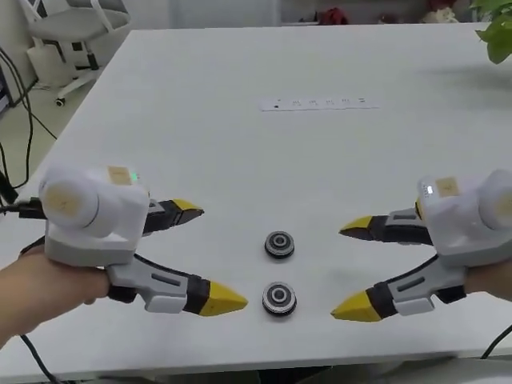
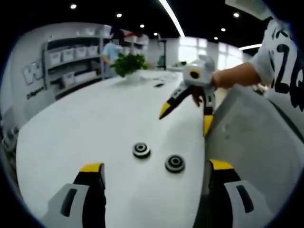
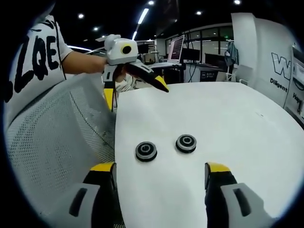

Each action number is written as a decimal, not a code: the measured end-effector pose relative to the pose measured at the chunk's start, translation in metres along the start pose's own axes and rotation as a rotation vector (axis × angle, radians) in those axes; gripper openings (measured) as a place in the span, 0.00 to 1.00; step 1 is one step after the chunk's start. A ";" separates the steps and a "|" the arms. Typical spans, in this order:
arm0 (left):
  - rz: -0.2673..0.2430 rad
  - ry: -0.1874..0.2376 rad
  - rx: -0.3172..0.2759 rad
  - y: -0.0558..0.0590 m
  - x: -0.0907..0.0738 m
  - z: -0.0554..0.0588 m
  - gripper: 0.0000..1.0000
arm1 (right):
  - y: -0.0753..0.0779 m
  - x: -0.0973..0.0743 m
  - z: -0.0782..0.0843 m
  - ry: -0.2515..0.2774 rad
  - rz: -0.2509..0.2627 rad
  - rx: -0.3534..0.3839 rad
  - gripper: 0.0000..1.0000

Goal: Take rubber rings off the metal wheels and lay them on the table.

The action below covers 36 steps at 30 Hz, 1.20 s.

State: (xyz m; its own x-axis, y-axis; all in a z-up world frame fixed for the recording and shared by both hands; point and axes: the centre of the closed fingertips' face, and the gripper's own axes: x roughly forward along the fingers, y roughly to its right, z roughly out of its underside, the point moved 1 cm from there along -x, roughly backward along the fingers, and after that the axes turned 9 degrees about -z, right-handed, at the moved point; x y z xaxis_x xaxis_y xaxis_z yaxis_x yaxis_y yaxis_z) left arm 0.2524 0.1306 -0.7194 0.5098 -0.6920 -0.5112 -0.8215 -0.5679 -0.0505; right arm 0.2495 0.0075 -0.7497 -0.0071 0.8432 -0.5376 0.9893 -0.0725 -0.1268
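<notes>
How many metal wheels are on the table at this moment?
2. The far wheel and the near wheel lie close together, not touching, on the white table, between the left gripper and the right gripper. No other appears hidden.

A wide white table carries two small dark-rimmed metal wheels lying flat near its front edge. The near wheel and the far wheel lie one behind the other, close together but not touching. Farther back, a narrow flush strip with small marks sits in the tabletop, and a leafy plant stands at the far right corner.
</notes>
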 end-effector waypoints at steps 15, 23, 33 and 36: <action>0.063 -0.017 0.033 0.008 0.015 0.002 0.84 | 0.005 0.017 0.001 -0.033 -0.062 -0.032 0.63; 0.092 -0.028 0.053 0.015 0.022 0.003 0.82 | 0.002 0.024 0.003 -0.037 -0.093 -0.028 0.59; 0.123 -0.053 0.074 0.023 0.032 0.007 0.77 | -0.001 0.032 0.007 -0.045 -0.116 -0.016 0.53; 0.140 -0.058 0.081 0.027 0.034 0.007 0.74 | -0.001 0.033 0.007 -0.048 -0.113 -0.019 0.52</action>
State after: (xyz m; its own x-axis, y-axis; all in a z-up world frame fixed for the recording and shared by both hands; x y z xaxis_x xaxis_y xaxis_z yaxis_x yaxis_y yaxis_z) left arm 0.2460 0.0951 -0.7445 0.3752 -0.7333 -0.5670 -0.9026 -0.4283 -0.0433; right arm 0.2476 0.0315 -0.7735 -0.1251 0.8191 -0.5598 0.9844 0.0323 -0.1729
